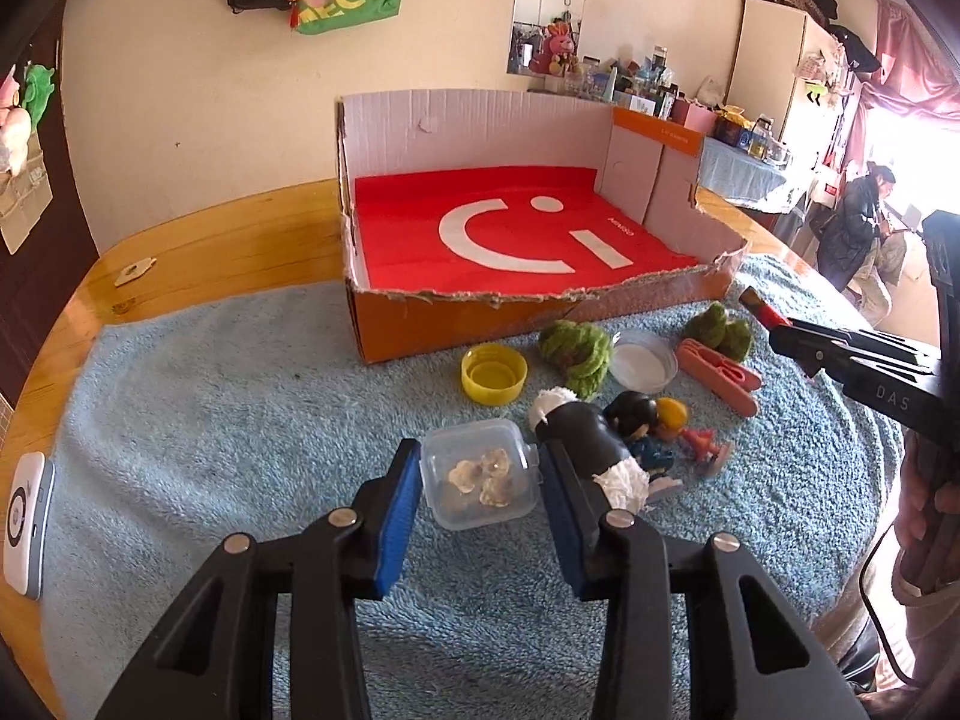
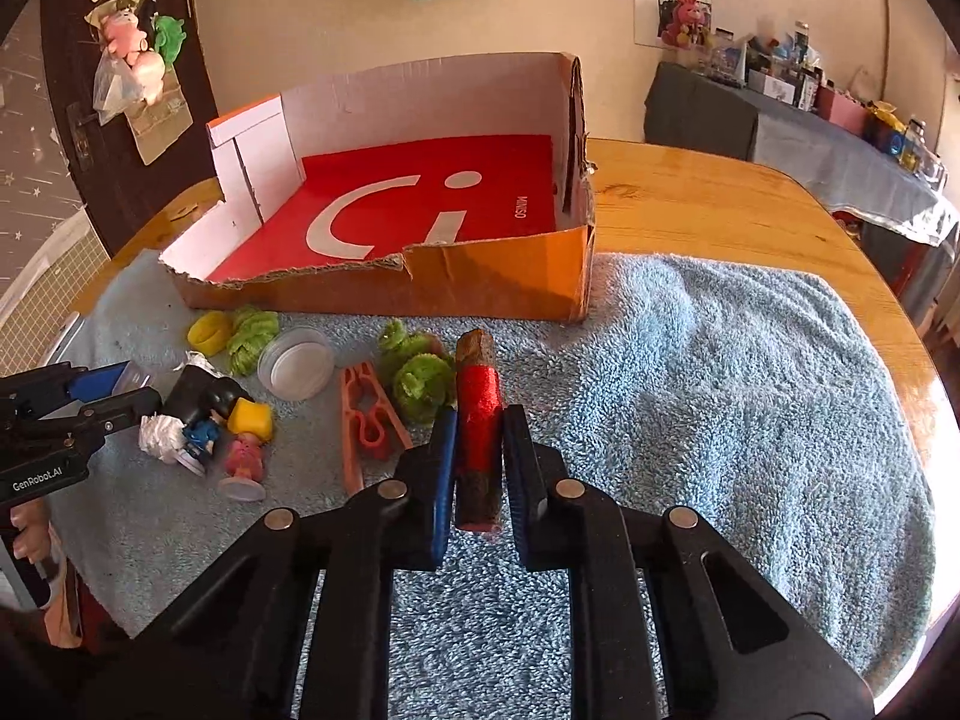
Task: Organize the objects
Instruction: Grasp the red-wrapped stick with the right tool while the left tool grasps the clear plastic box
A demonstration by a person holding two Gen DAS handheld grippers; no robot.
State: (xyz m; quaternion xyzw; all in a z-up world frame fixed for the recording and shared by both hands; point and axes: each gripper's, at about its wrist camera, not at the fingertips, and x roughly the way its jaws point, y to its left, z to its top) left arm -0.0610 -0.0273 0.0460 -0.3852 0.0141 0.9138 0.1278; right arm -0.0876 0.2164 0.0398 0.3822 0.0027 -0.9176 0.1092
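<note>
Small things gathered before our torn box

We see a clear plastic case (image 1: 478,476) and a red-wrapped stick (image 2: 477,427) near our orange cardboard box (image 1: 510,312).

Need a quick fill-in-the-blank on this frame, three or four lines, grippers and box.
1. The left gripper is closed on a small clear ____.
2. The right gripper is shut on a stick wrapped in ____ thread.
3. The cardboard box has a ____ sheet lining its floor.
4. The yellow cap lies on the ____ towel.

Missing words: case; red; red; blue
</note>
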